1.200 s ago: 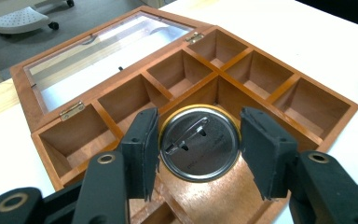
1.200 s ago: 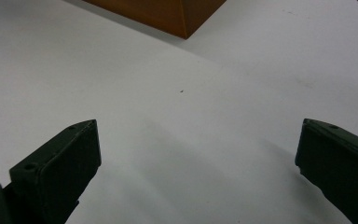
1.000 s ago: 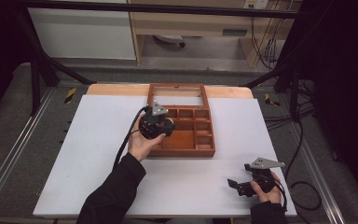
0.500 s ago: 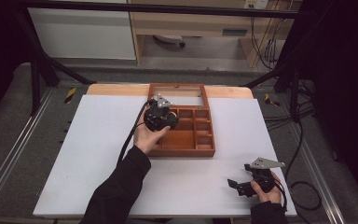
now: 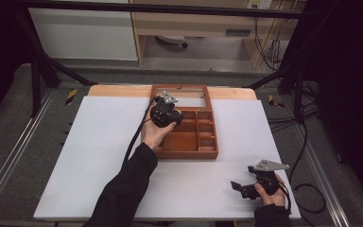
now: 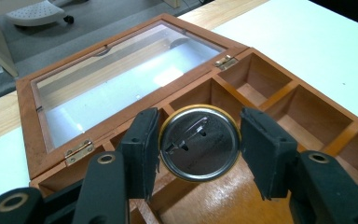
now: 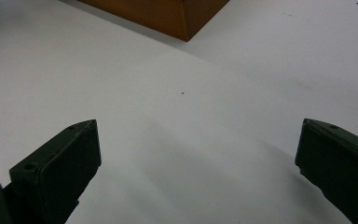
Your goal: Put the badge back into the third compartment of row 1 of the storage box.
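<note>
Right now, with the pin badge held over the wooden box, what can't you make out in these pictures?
- Pin badge: its printed face is turned away in the left gripper view, so the design is hidden.
- Same badge in the high view: hidden behind the left tool.
- Wooden box: in the right gripper view just one corner shows, the rest cut off by the top edge.
- Near compartments: the black jaws cover them in the left gripper view.

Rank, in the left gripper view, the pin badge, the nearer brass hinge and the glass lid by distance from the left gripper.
1. Pin badge, clamped in the left gripper.
2. Brass hinge, left of the jaws, on the box's back edge.
3. Glass lid, lying open beyond the hinge.
</note>
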The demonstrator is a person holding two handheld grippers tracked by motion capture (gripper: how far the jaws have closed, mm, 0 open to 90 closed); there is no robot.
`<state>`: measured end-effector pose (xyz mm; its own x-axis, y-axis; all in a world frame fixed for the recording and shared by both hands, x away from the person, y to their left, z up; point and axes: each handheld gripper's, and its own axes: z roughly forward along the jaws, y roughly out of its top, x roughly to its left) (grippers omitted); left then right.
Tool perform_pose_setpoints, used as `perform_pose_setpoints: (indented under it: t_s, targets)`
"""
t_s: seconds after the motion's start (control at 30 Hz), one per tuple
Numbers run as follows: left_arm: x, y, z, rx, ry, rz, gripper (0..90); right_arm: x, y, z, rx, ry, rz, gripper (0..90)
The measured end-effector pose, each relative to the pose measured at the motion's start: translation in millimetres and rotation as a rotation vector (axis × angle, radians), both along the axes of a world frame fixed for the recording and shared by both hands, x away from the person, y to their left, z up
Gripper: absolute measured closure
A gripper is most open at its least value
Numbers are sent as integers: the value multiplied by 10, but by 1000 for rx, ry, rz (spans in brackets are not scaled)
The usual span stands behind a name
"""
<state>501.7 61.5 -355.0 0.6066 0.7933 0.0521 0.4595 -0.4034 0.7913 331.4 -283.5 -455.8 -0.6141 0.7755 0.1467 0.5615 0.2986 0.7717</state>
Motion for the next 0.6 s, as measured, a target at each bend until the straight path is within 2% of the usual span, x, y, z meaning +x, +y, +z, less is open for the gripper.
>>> perform_pose_setpoints:
  t_s: [0.23,0.33,0.6]
  targets:
    - [102,-56,-13,11,0,14,478,-2,5,0,3,5,0,7]
    - [143,-74,-13,37,6,16,478,-3,5,0,4,6,-1,7]
    - [221,-146,-71,47,10,19,478,-7,2,3,7,7,-3,9]
